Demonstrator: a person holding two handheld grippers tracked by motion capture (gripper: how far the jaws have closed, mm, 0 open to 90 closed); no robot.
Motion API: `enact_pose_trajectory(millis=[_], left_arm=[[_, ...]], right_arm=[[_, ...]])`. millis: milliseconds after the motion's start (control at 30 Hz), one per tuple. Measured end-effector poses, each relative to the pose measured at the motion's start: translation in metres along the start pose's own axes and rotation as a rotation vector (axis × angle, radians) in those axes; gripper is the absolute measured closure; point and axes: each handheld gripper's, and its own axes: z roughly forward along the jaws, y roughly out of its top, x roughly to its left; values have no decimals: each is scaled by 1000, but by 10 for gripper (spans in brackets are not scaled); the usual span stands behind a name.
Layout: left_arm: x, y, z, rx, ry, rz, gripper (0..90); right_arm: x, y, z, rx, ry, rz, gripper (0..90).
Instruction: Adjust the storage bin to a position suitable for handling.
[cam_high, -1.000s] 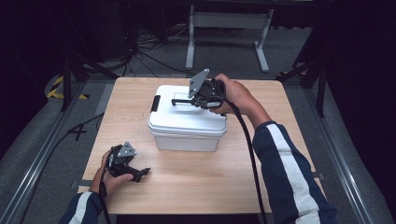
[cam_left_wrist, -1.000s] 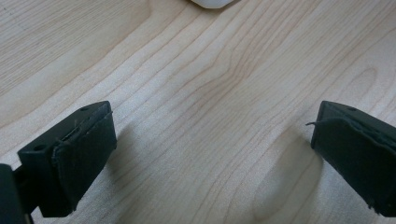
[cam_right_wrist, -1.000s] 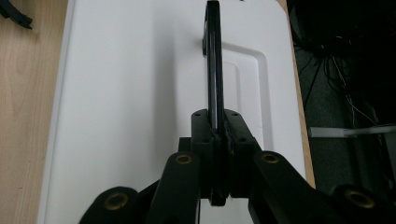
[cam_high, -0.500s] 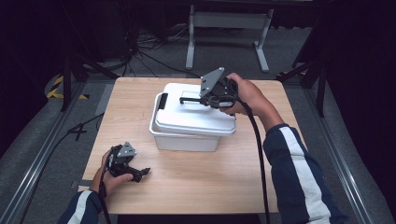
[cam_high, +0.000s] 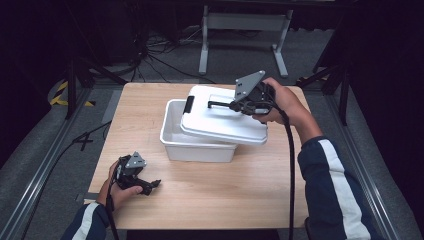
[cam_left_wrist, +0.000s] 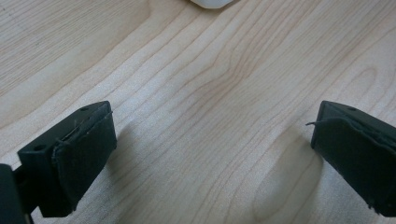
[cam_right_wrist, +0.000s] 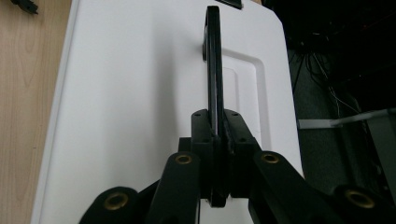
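Right hand-held gripper (cam_high: 234, 104) pinches the thin black handle (cam_right_wrist: 213, 60) of the flat white plastic lid (cam_high: 225, 120), frame centre, tilted over the white rectangular plastic bin (cam_high: 192, 144). Lid looks light, stiff; the handle is the sensible hold. Left hand-held gripper (cam_left_wrist: 210, 149) spread, lower left on the counter (cam_high: 210, 195).

Dark room, grey floor (cam_high: 150, 62), wooden table (cam_high: 220, 200)

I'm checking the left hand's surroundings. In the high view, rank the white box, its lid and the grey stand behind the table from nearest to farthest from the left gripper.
1. White box, mid-table, up and right of the left gripper.
2. Lid, lifted, shifted right over the box.
3. Grey stand, on the floor beyond the far edge.
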Motion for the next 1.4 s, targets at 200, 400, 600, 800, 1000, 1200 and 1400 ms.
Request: enact_pose_trajectory(millis=[200, 400, 600, 800, 1000, 1200, 1400], left_arm=[[0, 0, 0, -6, 3, -2, 5], [0, 0, 1, -6, 3, -2, 5], [0, 0, 1, -6, 2, -2, 5], [0, 0, 1, -7, 4, 0, 5], [0, 0, 1, -7, 4, -1, 5], [0, 0, 1, -7, 4, -1, 5], [0, 0, 0, -4, 4, 2, 5]], right_arm=[[0, -14, -11, -4, -13, 21, 850], [0, -29, -24, -11, -29, 43, 850], [-1, -46, -35, -15, -51, 59, 850], [-1, -65, -46, -12, -68, 83, 850], [-2, -80, -56, -21, -85, 104, 850], [-2, -98, -66, -15, -99, 135, 850], [-2, -121, -73, -3, -123, 179, 850]])
